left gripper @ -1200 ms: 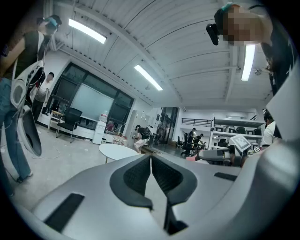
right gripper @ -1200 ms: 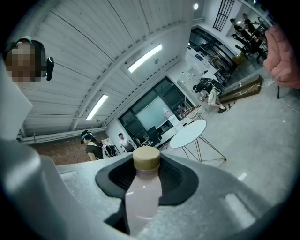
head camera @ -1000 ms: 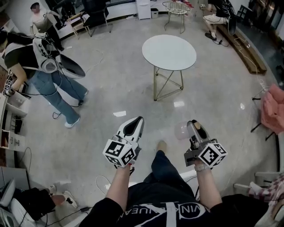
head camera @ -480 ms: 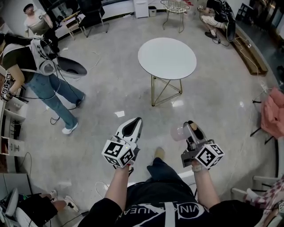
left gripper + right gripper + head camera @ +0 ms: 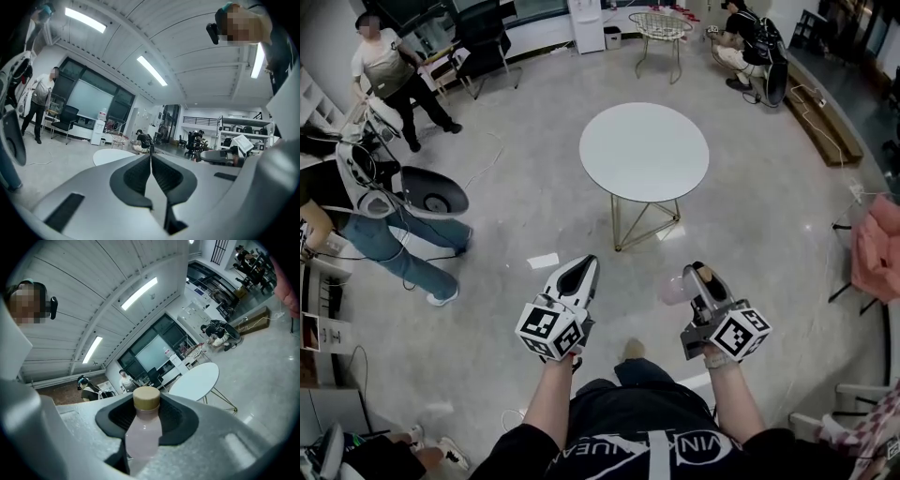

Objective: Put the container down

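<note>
Glossy smooth floor (image 5: 769, 216), matt white table (image 5: 644, 152), translucent pink plastic container (image 5: 143, 432)

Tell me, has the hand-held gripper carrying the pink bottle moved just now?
Yes. The right hand-held gripper, gripping the pink bottle, has come closer to the round white table; the gap between them has shrunk in the head view.

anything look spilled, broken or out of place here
Nothing is spilled: the capped bottle sits intact in the right tongs. The only stray thing is a loose white sheet lying on the floor near the round table.
</note>
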The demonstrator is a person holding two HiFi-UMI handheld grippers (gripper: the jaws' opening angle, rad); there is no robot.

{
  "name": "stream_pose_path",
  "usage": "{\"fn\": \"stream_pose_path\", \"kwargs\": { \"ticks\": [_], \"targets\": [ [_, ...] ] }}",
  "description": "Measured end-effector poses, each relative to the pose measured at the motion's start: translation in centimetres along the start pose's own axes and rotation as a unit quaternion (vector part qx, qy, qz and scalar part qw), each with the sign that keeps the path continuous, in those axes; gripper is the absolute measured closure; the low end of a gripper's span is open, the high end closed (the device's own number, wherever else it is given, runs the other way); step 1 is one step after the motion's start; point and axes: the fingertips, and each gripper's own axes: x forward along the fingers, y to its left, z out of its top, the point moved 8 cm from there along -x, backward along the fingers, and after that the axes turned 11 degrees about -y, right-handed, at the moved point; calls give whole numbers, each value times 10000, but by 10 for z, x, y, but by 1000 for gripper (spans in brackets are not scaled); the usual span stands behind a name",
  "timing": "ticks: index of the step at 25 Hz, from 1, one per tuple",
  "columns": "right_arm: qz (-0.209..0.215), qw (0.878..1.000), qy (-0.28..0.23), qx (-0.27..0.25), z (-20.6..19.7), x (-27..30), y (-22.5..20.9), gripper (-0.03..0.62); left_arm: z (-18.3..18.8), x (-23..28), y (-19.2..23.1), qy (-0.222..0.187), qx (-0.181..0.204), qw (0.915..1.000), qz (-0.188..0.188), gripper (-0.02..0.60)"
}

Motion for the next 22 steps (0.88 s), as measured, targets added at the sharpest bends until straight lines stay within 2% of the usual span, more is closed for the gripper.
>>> {"fn": "stream_pose_path", "kwargs": {
  "ticks": [4, 8, 14, 22],
  "targets": [
    [-28, 10000, -54, 42, 13, 3, -10, 464, 0, 12, -5, 12, -12, 10000, -17, 566],
    [-63, 9999, -46, 120, 21, -13, -14, 464, -2, 3, -25, 72, -18, 9999, 68, 566],
    [-116, 9998, 0, 130, 10, 33, -29, 464, -6, 26, 22, 67, -54, 9999, 125, 566],
    [-137, 9998, 28, 110, 16, 67, -53, 464, -18, 66, 41, 116, -145, 9998, 40, 566]
  ]
}}
